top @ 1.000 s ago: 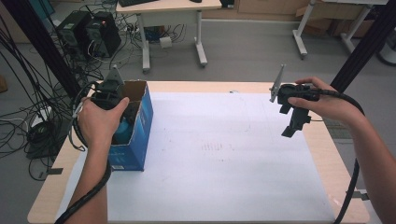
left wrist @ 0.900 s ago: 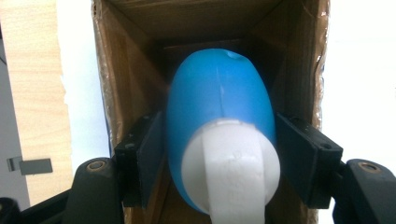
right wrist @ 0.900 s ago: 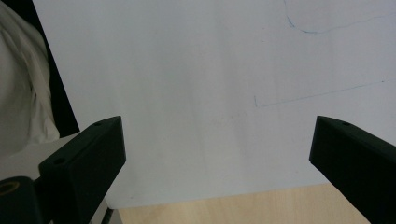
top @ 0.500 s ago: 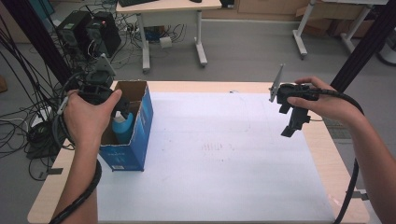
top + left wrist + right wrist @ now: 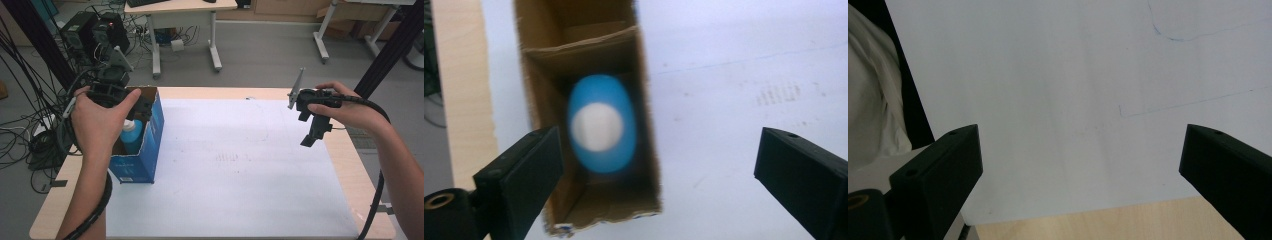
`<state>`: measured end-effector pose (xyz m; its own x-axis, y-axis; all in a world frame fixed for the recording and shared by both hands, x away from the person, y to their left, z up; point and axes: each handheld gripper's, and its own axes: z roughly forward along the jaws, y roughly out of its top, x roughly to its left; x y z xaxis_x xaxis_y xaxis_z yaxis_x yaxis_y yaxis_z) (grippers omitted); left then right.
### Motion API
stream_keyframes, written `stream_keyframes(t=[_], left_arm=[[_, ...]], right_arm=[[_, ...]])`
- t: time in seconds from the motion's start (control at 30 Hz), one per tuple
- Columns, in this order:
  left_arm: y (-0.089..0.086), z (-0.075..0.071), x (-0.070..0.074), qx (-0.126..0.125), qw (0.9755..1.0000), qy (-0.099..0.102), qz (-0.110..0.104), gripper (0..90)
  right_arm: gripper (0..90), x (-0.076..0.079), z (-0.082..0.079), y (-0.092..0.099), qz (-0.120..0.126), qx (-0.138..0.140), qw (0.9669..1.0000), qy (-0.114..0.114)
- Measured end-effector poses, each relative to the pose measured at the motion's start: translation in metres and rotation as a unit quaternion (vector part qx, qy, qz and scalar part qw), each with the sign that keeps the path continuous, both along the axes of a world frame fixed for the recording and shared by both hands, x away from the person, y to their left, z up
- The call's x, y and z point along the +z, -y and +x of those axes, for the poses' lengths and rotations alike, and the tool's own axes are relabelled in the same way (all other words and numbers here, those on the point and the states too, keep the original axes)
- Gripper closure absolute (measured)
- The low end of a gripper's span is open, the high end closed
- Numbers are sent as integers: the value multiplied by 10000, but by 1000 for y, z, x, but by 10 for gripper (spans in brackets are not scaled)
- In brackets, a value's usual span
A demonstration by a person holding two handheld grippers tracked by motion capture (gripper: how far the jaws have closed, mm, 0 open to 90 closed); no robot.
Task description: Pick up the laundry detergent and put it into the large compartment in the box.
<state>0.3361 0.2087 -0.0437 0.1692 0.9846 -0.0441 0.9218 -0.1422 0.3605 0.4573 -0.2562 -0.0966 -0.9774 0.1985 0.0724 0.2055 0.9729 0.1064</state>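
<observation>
Your left gripper (image 5: 654, 165) hangs directly above the blue bottle (image 5: 601, 130), jaws wide open and empty. The bottle stands upright in the box (image 5: 150, 150), at frame left. Your right gripper (image 5: 1080, 170), also open and empty, is far right.

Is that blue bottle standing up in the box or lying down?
Upright: the left gripper view looks straight down on the blue bottle's round white cap inside the open cardboard box.
</observation>
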Motion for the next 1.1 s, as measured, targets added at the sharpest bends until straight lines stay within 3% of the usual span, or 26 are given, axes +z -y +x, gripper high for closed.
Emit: stream_keyframes(t=[0.47,0.8,1.1], left_arm=[[52,-3,-3,-629,9978,91,163,45],[81,-2,-15,-1147,9933,-57,113,44],[97,3,-26,-1367,9902,-199,183,44]], right_arm=[[36,2,-3,2,-13,-31,10000,23],[36,-1,-2,-4,-55,20,10000,10],[36,-2,-2,-5,-83,12,10000,27]])
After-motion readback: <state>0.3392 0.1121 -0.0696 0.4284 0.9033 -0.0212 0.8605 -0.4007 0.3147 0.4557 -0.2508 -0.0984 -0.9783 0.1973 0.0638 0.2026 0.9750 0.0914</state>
